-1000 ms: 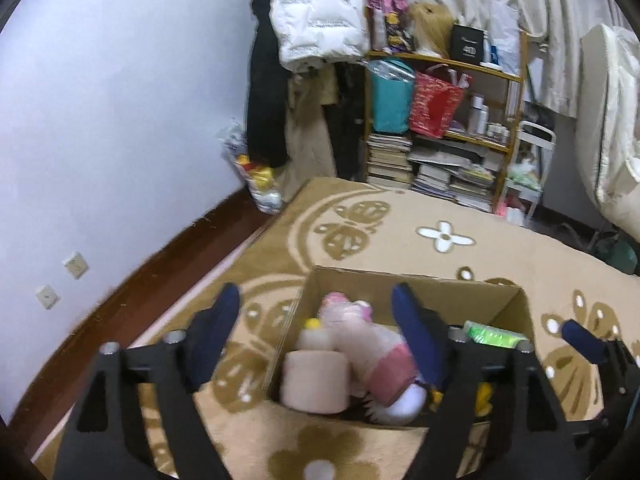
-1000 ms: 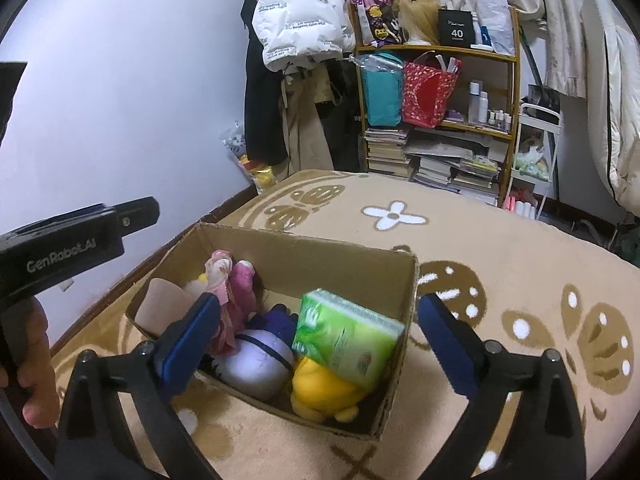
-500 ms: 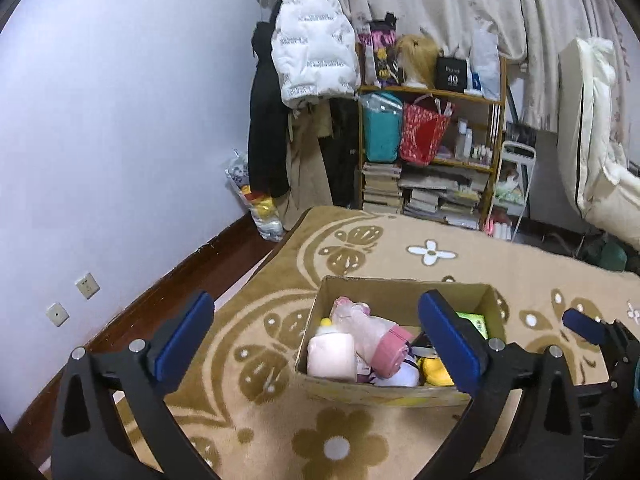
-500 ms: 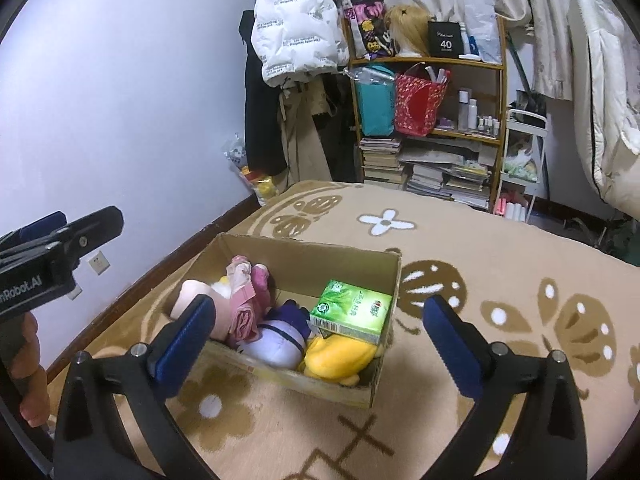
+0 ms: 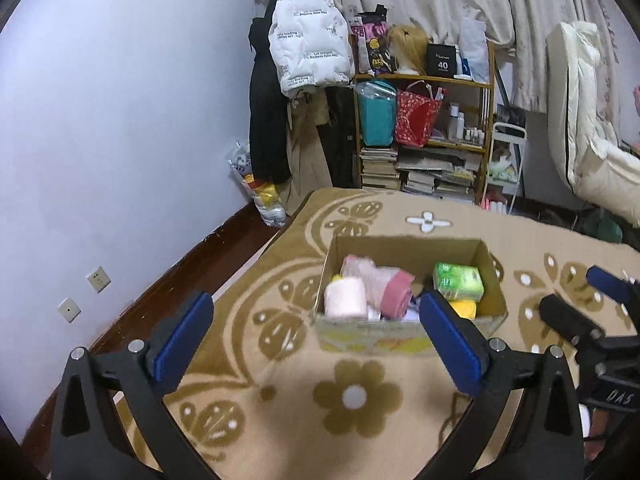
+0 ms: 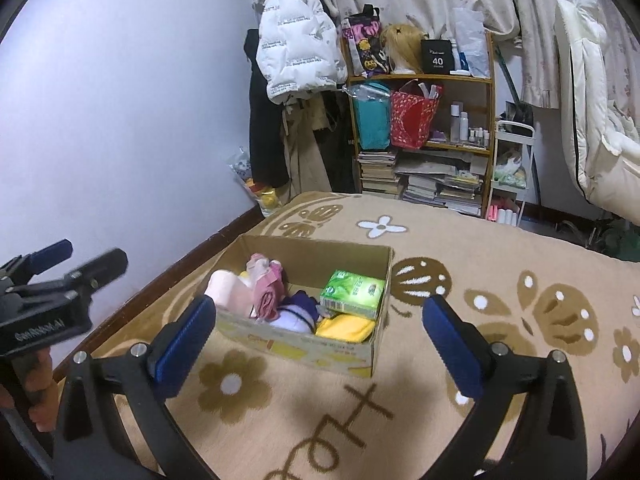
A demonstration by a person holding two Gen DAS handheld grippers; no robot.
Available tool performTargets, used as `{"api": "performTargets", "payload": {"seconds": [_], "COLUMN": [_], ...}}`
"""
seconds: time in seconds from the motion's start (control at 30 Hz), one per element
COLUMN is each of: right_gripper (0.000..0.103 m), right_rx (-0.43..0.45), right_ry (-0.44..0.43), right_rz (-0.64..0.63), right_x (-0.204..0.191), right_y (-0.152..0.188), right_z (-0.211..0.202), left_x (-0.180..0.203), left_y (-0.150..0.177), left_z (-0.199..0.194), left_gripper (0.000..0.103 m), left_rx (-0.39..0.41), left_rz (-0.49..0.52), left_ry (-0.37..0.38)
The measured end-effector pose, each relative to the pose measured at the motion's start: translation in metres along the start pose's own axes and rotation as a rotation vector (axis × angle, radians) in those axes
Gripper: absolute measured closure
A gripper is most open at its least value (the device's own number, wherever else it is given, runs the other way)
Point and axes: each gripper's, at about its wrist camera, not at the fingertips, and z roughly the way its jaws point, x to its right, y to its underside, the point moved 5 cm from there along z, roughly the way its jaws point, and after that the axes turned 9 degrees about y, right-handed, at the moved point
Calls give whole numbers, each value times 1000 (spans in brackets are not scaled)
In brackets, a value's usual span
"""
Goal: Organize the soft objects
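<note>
A cardboard box (image 5: 404,336) stands on the patterned rug and shows in the right wrist view (image 6: 312,346) too. It holds a pale pink roll (image 5: 345,298), a pink plush doll (image 6: 266,286), a green tissue pack (image 6: 352,288), a purple-white plush (image 6: 294,314) and a yellow soft item (image 6: 346,326). My left gripper (image 5: 314,334) is open and empty, held back from the box's near side. My right gripper (image 6: 316,338) is open and empty, also back from the box.
The beige rug (image 6: 480,280) with brown flower and butterfly shapes covers the floor. A cluttered shelf (image 5: 424,132) with books and bags, hanging coats (image 5: 308,52) and a white chair (image 5: 592,148) stand at the back. A wall with sockets (image 5: 98,279) runs along the left.
Both grippers have pulled back and up from the box, which now looks smaller and farther off. The left gripper's jaws have spread wider. The box contents stay put.
</note>
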Motion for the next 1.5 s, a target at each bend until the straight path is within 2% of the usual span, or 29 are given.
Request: {"api": "performTargets", "payload": {"seconds": [0.2,0.37,0.67,0.83,1.2,1.5], "right_gripper": [0,0,0,0,0,0], "right_rx": [32,34,11,-11,-18,-24], "right_ry": [-4,-10,-11,-7,-4,5], "right_rz": [19,18,15,6,14,16], "right_x": [1,-2,-3,-1,-1,0], "right_y": [25,36,46,48,45,49], "right_z": [-11,-11,-8,-1,6,6], "left_x": [-5,1,3,-1,10,10], "left_y": [22,34,33,36,47,53], "left_z": [-11,-17,-15,-9,2,8], "left_gripper": [1,1,1,1,1,1], "left_rx": [2,4,14,18,-22,-42], "left_rz": [-33,16,35,7,90,84], "left_ry": [17,13,25,30,17,27]}}
